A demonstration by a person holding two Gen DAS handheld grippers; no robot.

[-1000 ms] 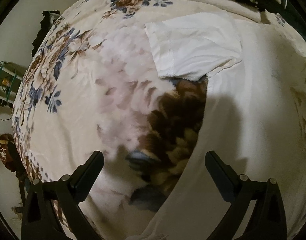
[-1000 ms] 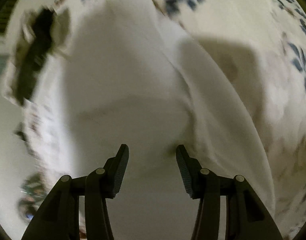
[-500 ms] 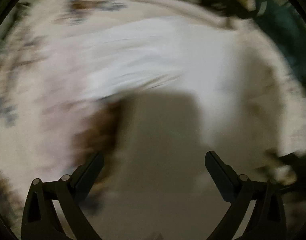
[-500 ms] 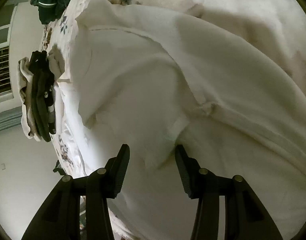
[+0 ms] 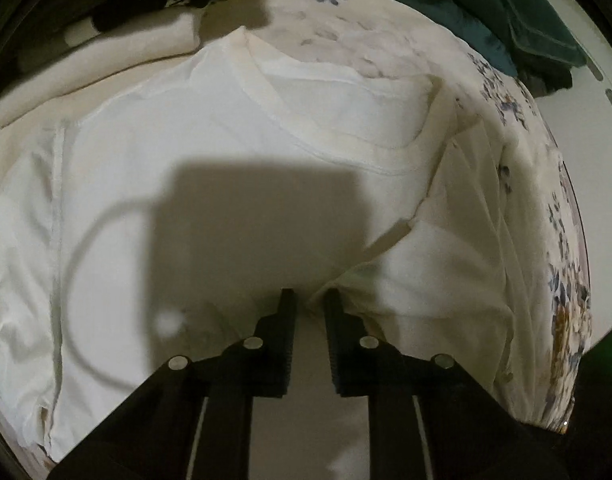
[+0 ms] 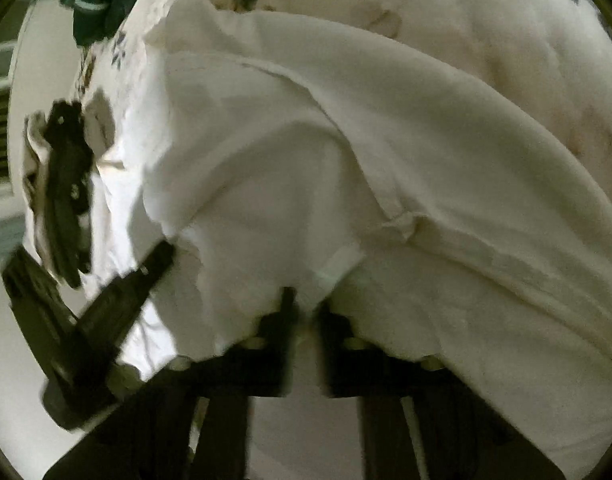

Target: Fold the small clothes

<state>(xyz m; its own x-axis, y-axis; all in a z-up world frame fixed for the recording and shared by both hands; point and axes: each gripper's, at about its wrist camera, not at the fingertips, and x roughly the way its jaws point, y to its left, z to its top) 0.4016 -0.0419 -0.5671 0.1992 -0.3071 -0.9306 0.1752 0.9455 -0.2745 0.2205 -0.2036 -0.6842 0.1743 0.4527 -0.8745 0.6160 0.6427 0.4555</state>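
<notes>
The left gripper [image 5: 309, 300] has its black ribbed fingers drawn close together, a narrow slot between them, pinching a raised fold of the white shirt [image 5: 233, 132] where the thin cloth puckers up between the tips. The right gripper [image 6: 303, 300] is likewise nearly closed, and soft bunched cloth from the same shirt [image 6: 386, 128] is gathered between and over its fingertips (this view is blurred, so the exact grip is hard to read). The shirt is thin, smooth cotton-like fabric, faintly creased, lying spread on the bed with its ribbed round collar [image 5: 346, 142] facing up and a sleeve seam running down its left side. A square shadow with a curved cable shadow falls across its middle. In the right wrist view the left gripper [image 6: 105, 320] shows as a dark bar at lower left, touching the shirt's edge. Under the shirt lies a cream floral bedspread [image 5: 562, 264] with blue and brown blossoms. Beyond the collar sits a folded cream cloth [image 5: 117, 52], and a dark green garment [image 5: 518, 12] lies heaped at the bed's far corner.
</notes>
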